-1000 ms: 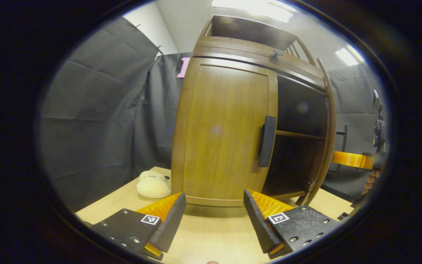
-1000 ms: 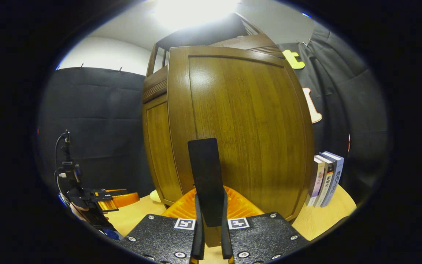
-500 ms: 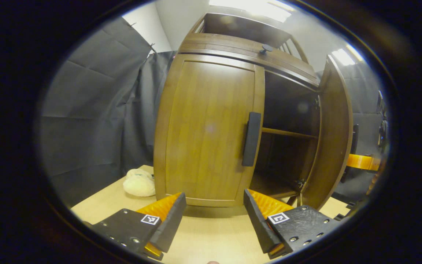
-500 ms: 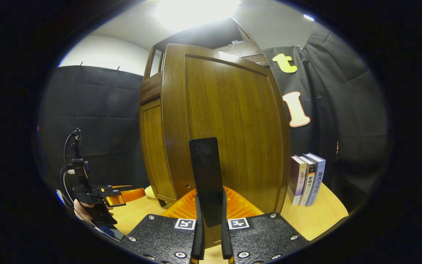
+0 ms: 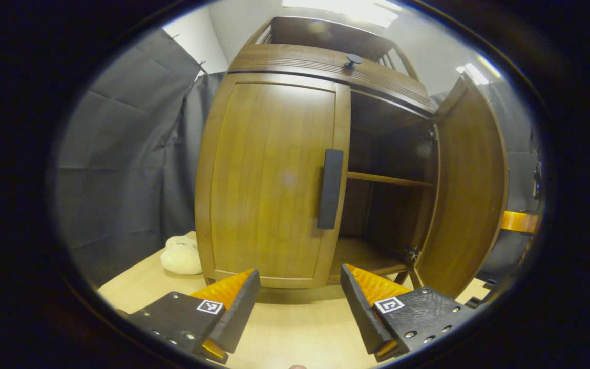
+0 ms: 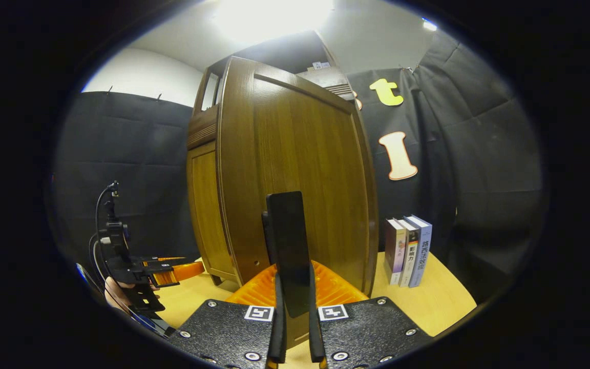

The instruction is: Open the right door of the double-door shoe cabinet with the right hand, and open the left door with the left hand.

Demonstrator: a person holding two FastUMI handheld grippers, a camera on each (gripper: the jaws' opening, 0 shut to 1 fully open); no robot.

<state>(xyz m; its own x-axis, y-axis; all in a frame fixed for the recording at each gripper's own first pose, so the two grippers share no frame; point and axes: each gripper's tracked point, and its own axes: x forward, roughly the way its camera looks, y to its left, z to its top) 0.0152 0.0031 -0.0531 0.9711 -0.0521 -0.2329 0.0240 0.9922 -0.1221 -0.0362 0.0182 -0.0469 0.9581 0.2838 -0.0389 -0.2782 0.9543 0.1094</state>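
Right gripper: fingers pressed together on the black handle of the right door, which rises from between them toward 12 o'clock. The door stands swung open, its outer face toward the camera; the cabinet body lies at 10 o'clock. Three upright books stand on the table at 3 o'clock, just beside the door's far edge. The left gripper, held in a hand, appears at 8 o'clock.

Left gripper: fingers spread wide, holding nothing, above the table and apart from the cabinet. The left door at 12 o'clock is closed, its black handle untouched. The right door at 3 o'clock is open, exposing a shelf. A pale plush object lies at 9 o'clock, beside the cabinet's base.
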